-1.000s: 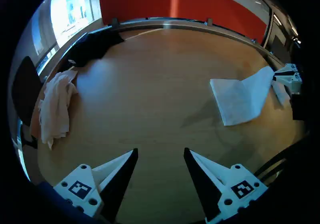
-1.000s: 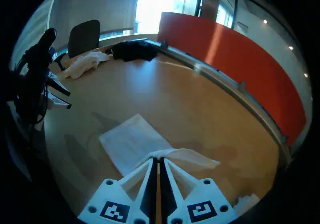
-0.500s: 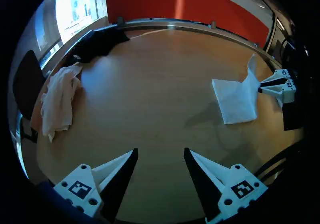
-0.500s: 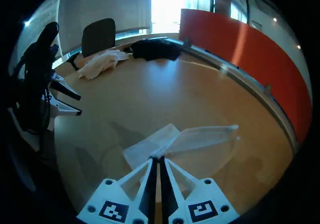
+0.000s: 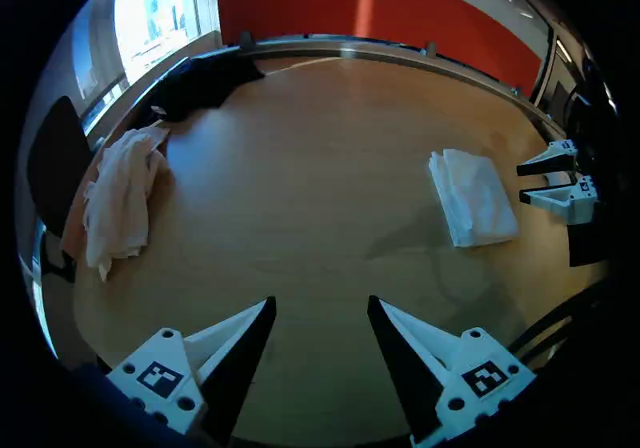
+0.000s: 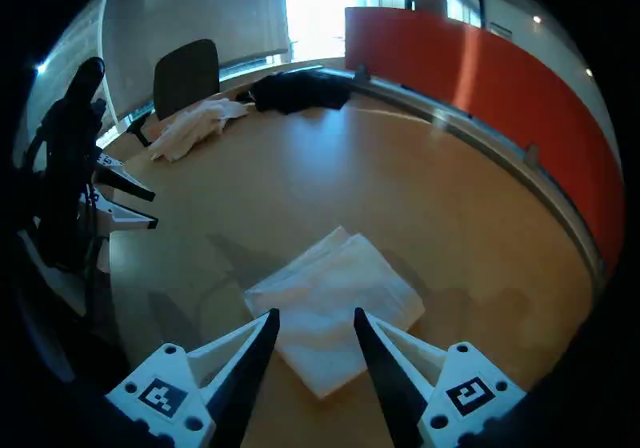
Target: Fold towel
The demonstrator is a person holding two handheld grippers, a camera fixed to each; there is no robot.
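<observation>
Towel (image 6: 336,308) lies folded into a flat rectangular pad on the wooden table (image 6: 320,184), layers roughly stacked. In the right gripper view it sits at 6 o'clock, directly ahead of the right gripper (image 6: 315,314). The jaws stand spread with nothing held between them, and the fingertips show over the near edge of the cloth. Contact between the tips and the cloth cannot be determined.

In the left gripper view the towel (image 5: 474,196) lies at 3 o'clock. The right gripper (image 5: 522,185) is just beside it on its 3 o'clock side, fingers parted and pointing toward it. The left gripper (image 5: 321,299) is at 6 o'clock, jaws wide and empty, over bare table and well apart from the towel.

A pile of pale cloth (image 5: 120,200) rests at 9 o'clock near the table edge, with a dark garment (image 5: 200,84) at 11 o'clock. A chair (image 5: 48,176) stands beyond the pile. A red partition (image 5: 360,4) runs along the far edge at 12 o'clock.
</observation>
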